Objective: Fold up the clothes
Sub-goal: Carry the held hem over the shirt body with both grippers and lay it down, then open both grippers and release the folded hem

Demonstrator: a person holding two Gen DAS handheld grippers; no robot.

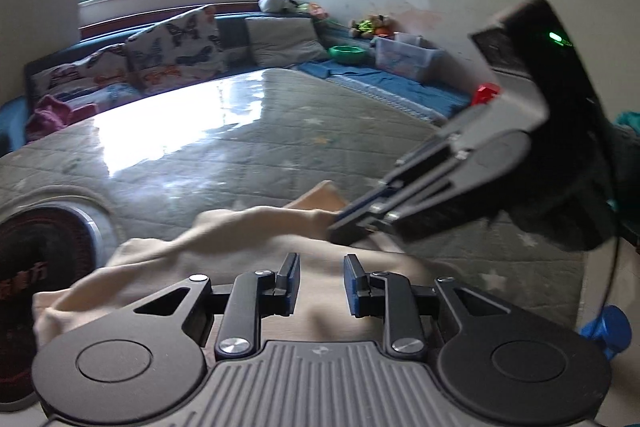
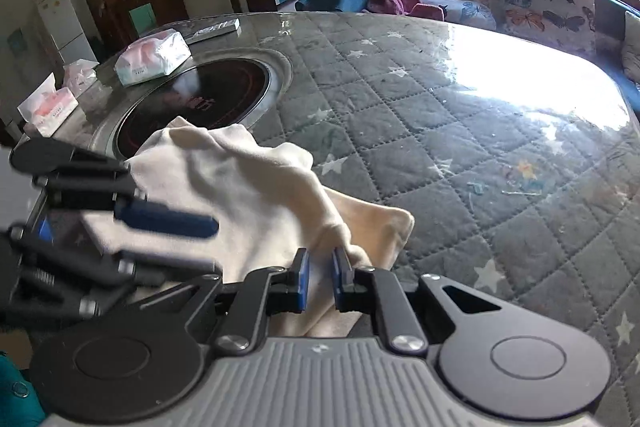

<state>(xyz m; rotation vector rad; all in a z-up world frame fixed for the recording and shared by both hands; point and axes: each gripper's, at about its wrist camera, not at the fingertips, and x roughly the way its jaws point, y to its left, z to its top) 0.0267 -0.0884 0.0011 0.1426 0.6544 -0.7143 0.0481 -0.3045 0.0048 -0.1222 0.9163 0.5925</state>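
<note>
A cream garment (image 2: 248, 195) lies crumpled on the tabletop (image 2: 460, 131), just beside the round black hob (image 2: 200, 107) set into that surface; one edge of the cloth overlaps the hob's metal rim. The tabletop is covered with a grey quilted star-print cloth under a glossy clear sheet.

The right tongs (image 2: 320, 277) are narrowly parted, with a bunched fold of the garment running up between the two blue pads; the pads press close on the fold, so the tongs appear to have hold of it. In the left wrist view the right tongs (image 1: 352, 223) come in from the side away from the hob, tips at the garment's (image 1: 224, 243) raised ridge.

The left tongs (image 1: 322, 285) stand part open above the garment, on the hob side of the right tongs, with bare cloth showing in the gap and nothing pinched. In the right wrist view the left tongs (image 2: 176, 247) are blurred, with one blue finger (image 2: 168, 219) lying across the cloth.

Beyond the hob sit tissue packs (image 2: 154, 57) and a remote control (image 2: 214, 29). A butterfly-print cushion (image 2: 548, 3) and a maroon cloth (image 2: 394, 1) rest on the sofa past the tabletop's far edge.
</note>
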